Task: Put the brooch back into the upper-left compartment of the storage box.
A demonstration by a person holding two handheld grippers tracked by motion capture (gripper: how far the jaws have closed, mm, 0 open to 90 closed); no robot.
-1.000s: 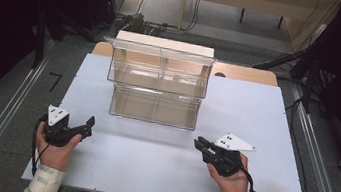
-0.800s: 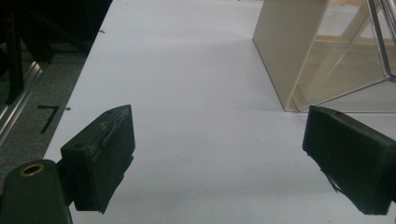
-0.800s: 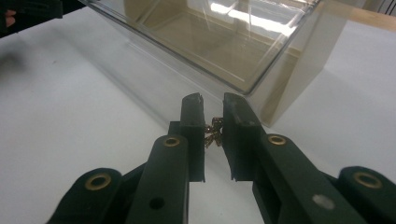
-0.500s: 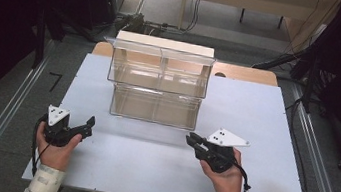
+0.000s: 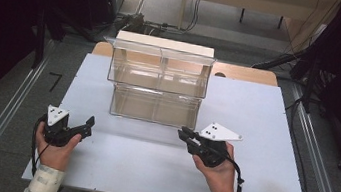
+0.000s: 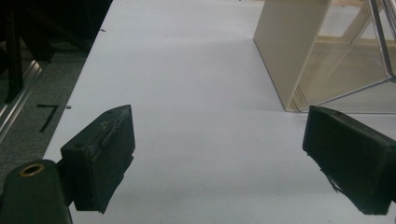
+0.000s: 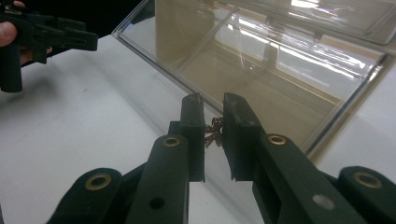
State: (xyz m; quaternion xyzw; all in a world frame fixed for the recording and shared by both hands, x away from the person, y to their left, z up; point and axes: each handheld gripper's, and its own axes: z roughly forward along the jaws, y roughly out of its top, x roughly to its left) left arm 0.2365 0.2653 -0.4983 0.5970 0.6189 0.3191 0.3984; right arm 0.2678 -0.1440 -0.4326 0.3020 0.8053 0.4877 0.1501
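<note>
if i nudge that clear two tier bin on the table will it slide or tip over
The clear two-tier bin looks like thin, empty plastic, so probably light, likely sliding easily on the smooth table. It is tall with its upper tier overhanging, so a high push may tip it. Its walls could flex or crack.

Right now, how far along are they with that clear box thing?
Nothing looks done yet: the clear box has nothing visible in its compartments. In hand: the right tool pinches something small, a chain perhaps, in front of the box's lower tier. The left tool is wide open over the bare table. My guess at what's left: dropping that small thing into a compartment.
</note>
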